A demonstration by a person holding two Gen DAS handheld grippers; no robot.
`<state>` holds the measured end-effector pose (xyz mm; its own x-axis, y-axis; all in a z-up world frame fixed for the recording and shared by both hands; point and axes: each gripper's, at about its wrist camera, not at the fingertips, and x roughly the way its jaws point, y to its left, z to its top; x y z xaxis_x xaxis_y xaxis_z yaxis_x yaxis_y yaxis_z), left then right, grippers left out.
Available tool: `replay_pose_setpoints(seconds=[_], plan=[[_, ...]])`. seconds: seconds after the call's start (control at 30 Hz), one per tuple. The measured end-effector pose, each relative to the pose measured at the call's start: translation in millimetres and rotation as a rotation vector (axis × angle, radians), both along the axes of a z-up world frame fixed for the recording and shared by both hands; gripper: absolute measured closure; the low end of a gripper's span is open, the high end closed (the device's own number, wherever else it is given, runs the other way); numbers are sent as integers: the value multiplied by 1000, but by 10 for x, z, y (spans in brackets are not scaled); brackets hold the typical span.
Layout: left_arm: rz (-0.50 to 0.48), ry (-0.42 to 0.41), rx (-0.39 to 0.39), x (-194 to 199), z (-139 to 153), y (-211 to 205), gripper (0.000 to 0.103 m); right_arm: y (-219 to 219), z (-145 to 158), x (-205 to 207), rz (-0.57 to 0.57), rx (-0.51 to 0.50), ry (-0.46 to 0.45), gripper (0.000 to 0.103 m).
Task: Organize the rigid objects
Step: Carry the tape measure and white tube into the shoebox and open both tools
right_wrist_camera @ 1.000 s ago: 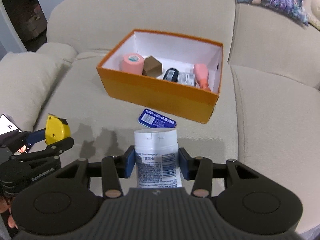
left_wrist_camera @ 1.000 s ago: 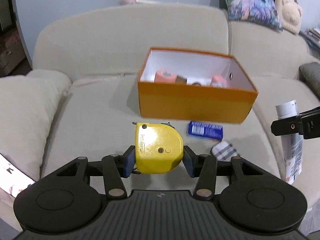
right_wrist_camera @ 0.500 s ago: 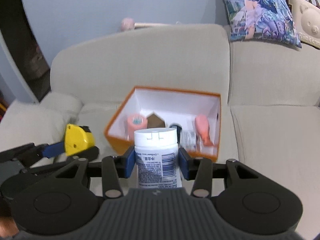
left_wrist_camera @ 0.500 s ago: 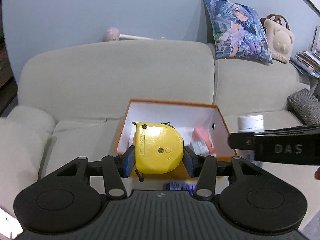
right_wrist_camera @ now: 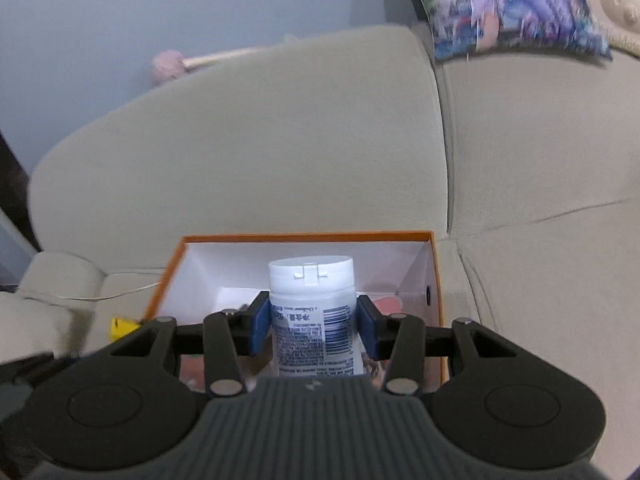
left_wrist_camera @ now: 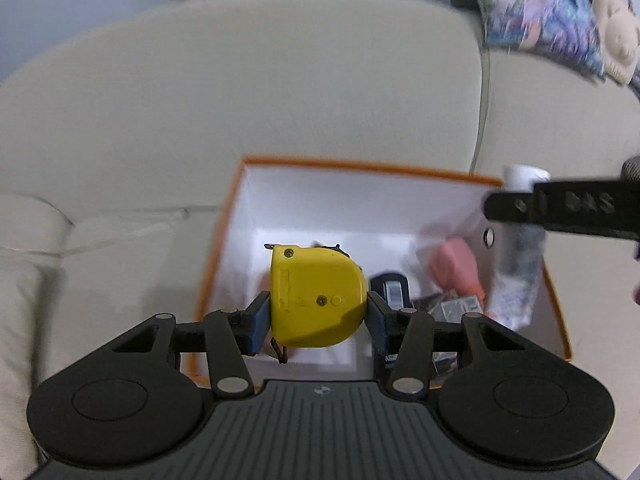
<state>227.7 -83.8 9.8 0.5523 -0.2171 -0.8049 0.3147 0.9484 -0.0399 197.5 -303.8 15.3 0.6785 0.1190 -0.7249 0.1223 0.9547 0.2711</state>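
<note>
My left gripper (left_wrist_camera: 318, 316) is shut on a yellow tape measure (left_wrist_camera: 318, 296), held above the open orange box (left_wrist_camera: 352, 166) on the sofa. My right gripper (right_wrist_camera: 312, 326) is shut on a white bottle (right_wrist_camera: 312, 320) with a printed label, over the same orange box (right_wrist_camera: 308, 237). In the left wrist view the right gripper's black finger (left_wrist_camera: 560, 208) and the white bottle (left_wrist_camera: 520, 240) reach in over the box's right side. Inside the box lie a pink item (left_wrist_camera: 454, 268), a dark object (left_wrist_camera: 394, 292) and a small packet (left_wrist_camera: 456, 306). A corner of the yellow tape measure (right_wrist_camera: 122, 328) shows at the left in the right wrist view.
The box sits on a beige sofa seat (left_wrist_camera: 120, 264) against the backrest (right_wrist_camera: 260, 152). A printed cushion (right_wrist_camera: 508, 8) and a bear-shaped bag (left_wrist_camera: 612, 44) rest on the sofa back at the right. A pink ball on a stick (right_wrist_camera: 170, 66) lies behind the backrest.
Both grippers have moved forward from the sofa seat's front to over the orange box, each carrying its object. The blue tin and checked item on the seat have left view.
</note>
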Motion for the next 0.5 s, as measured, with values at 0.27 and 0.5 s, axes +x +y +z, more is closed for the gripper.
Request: replay_pose_setpoints(seconds=[0.27, 0.5], plan=[[-85, 63, 76, 107, -370, -281, 47, -10, -540, 362, 9, -1, 41, 56], [-173, 35, 139, 25, -419, -459, 47, -45, -808, 525, -6, 12, 86, 56]])
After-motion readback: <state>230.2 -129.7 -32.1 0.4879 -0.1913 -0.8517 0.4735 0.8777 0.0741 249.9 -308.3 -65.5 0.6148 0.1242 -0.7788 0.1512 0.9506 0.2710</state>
